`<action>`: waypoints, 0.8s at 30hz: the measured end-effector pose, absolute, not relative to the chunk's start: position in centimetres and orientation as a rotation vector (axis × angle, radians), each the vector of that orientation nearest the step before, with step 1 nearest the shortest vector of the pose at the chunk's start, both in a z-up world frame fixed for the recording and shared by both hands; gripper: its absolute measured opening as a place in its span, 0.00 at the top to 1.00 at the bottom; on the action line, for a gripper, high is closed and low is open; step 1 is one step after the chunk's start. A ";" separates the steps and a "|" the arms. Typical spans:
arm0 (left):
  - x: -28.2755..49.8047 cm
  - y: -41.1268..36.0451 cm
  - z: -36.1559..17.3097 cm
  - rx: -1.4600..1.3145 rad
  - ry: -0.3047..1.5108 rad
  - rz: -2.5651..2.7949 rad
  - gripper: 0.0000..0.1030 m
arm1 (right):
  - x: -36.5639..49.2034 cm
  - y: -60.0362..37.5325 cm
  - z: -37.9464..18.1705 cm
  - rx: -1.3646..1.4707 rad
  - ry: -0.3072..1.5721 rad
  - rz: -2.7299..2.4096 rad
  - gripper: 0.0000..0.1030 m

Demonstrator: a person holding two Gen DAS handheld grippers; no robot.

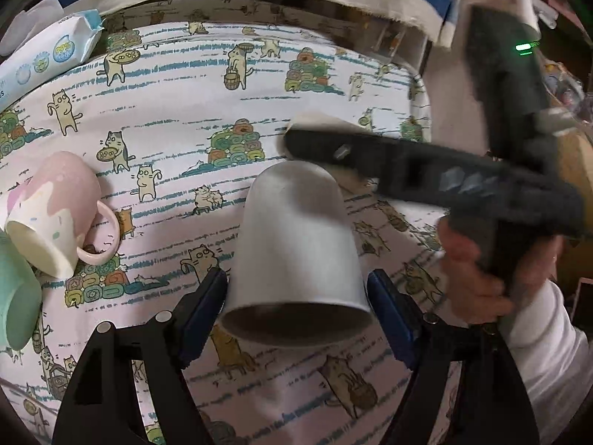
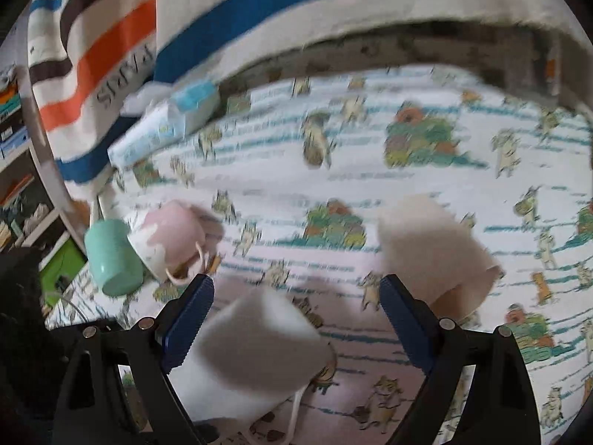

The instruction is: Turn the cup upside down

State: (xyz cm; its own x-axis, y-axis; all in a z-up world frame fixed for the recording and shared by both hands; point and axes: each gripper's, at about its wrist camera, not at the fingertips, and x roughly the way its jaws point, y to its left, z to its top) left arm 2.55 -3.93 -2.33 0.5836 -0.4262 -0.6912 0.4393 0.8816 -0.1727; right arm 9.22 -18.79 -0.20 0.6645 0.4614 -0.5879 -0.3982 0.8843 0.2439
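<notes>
A grey-white cup (image 1: pixel 296 248) lies tilted between my left gripper's blue pads, its open mouth toward the camera. My left gripper (image 1: pixel 298 311) is shut on its rim end. My right gripper (image 2: pixel 296 319) is open and empty above the cat-print cloth; it also shows in the left wrist view (image 1: pixel 326 144) behind the cup, blurred. In the right wrist view the white cup (image 2: pixel 255 356) lies under the left finger and a beige cup (image 2: pixel 430 244) lies on its side near the right finger. The view is blurred.
A pink and white mug (image 1: pixel 59 211) and a mint green cup (image 1: pixel 15 296) lie on their sides at the left. A wipes pack (image 1: pixel 48 59) lies at the back left. A striped towel (image 2: pixel 259 18) hangs along the far edge.
</notes>
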 end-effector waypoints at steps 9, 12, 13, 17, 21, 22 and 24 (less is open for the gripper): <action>2.8 -2.5 -2.6 -0.014 0.805 -0.470 0.12 | 10.7 -18.4 -1.8 0.115 0.754 0.485 0.11; 2.6 -2.2 -3.0 -0.008 0.816 -0.432 0.08 | 10.9 -18.4 -1.7 0.106 0.757 0.476 0.11; 2.5 -1.9 -3.0 -0.021 0.818 -0.419 0.08 | 11.0 -18.5 -1.6 0.107 0.760 0.471 0.11; 1.9 -1.3 -2.8 0.004 0.788 -0.336 0.08 | 11.1 -19.2 -1.4 0.101 0.770 0.440 0.11; 1.6 -0.7 -2.5 0.048 0.753 -0.233 0.08 | 11.1 -19.8 -1.2 0.094 0.790 0.433 0.11; 1.7 -0.5 -2.5 0.047 0.750 -0.211 0.08 | 11.1 -19.8 -1.2 0.084 0.793 0.434 0.11; 2.0 0.0 -2.6 0.052 0.748 -0.167 0.08 | 11.1 -20.1 -0.9 0.065 0.806 0.433 0.11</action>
